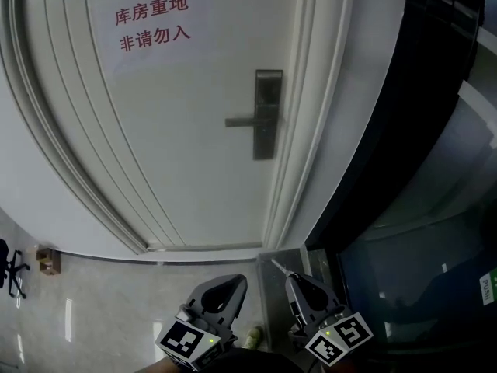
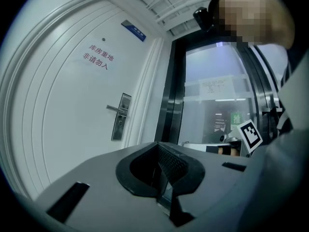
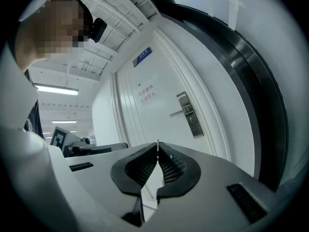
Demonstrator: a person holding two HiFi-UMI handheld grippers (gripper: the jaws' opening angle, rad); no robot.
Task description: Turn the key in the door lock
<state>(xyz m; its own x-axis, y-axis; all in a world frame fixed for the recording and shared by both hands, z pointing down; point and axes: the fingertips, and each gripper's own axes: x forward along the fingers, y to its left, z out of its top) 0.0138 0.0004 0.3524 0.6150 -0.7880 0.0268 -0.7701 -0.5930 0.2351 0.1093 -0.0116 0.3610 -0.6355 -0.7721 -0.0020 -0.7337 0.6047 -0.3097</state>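
Observation:
The white door (image 1: 178,130) carries a dark lock plate (image 1: 267,113) with a lever handle pointing left. It also shows as the lock plate (image 3: 189,114) in the right gripper view and the lock plate (image 2: 120,116) in the left gripper view. My right gripper (image 1: 293,280) is low and well short of the door, shut on a thin metal key (image 1: 279,268). The key's blade (image 3: 158,144) sticks up from the right gripper (image 3: 158,154). My left gripper (image 1: 231,284) hangs beside it, shut and holding nothing. The left gripper (image 2: 158,150) points toward the door.
Red Chinese characters (image 1: 152,22) are printed on the door's upper part. Right of the door frame stand a dark glass door (image 1: 419,208) and its metal frame. The floor is pale tile (image 1: 101,301), with a small brown box (image 1: 48,260) at the left.

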